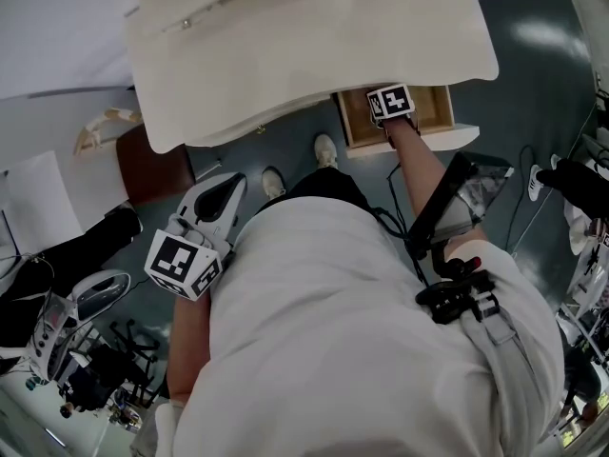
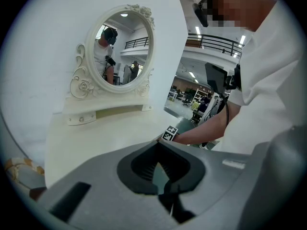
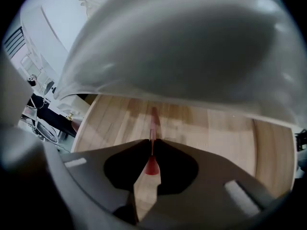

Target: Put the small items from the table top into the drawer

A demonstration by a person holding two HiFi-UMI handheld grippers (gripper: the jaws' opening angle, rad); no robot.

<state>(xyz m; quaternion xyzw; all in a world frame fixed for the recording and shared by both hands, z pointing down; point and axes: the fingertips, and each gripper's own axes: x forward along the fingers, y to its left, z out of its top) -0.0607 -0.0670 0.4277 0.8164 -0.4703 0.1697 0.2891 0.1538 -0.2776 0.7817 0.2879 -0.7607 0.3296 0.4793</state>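
Note:
The wooden drawer (image 1: 441, 108) stands pulled out under the right end of the white dressing table (image 1: 285, 36). My right gripper (image 3: 152, 140) reaches into it, shut on a thin red stick-like item (image 3: 154, 118) that pokes forward just above the drawer floor (image 3: 211, 128). From the head view only its marker cube (image 1: 391, 103) shows; the jaws are hidden. My left gripper (image 1: 231, 181) hangs back at the person's left side, short of the table edge. In its own view the left gripper (image 2: 161, 140) has its tips together with nothing held, facing the white table top (image 2: 105, 133).
An oval mirror (image 2: 122, 49) in an ornate white frame stands at the back of the table. A dark brown stool (image 1: 152, 165) sits left of the person's feet. Equipment and cables (image 1: 86, 360) crowd the floor at the lower left, with more gear at the right edge.

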